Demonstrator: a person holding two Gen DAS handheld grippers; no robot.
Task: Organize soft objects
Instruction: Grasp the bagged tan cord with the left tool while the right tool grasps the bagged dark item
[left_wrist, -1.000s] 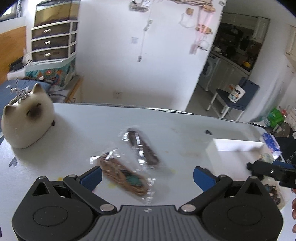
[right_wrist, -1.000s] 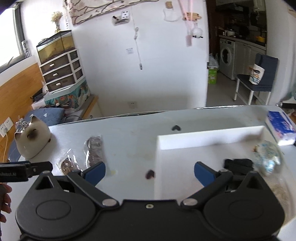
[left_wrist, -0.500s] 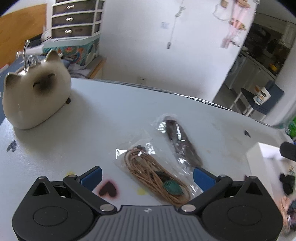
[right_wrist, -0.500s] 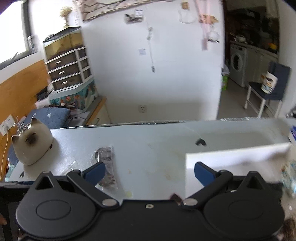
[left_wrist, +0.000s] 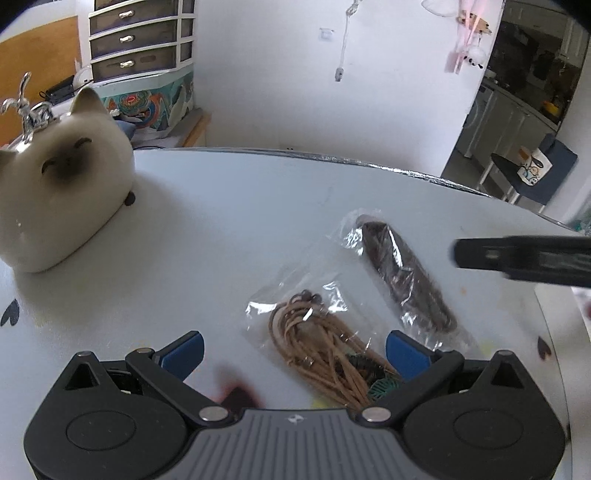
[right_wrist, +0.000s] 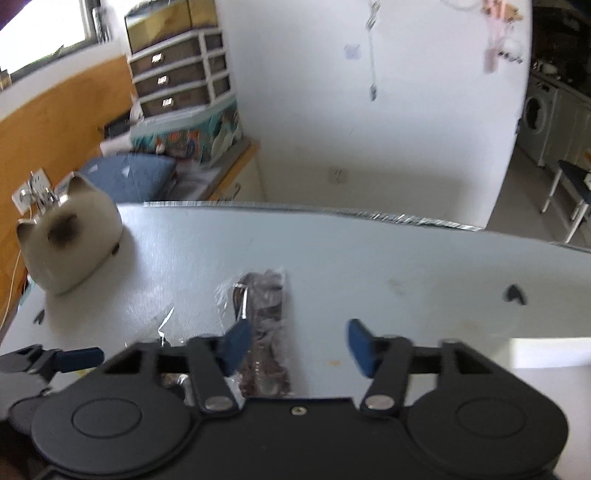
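Note:
Two clear plastic bags lie on the white table. One holds a tan cord bundle, the other a dark brown item. My left gripper is open, low over the table, and the tan cord bag lies between its blue pads, untouched. My right gripper hovers over the dark bag; its jaws are closing, and the bag sits by the left pad without being pressed. The right gripper's finger shows at the right of the left wrist view.
A cream cat figurine stands at the table's left side. A white tray edge lies at the right. Small heart stickers dot the tabletop. The left gripper's finger reaches in at lower left of the right wrist view.
Both grippers have swung left and lower, away from the white tray and over the two bags. The right gripper's jaws have narrowed from wide open. The left gripper now straddles the tan cord bag.

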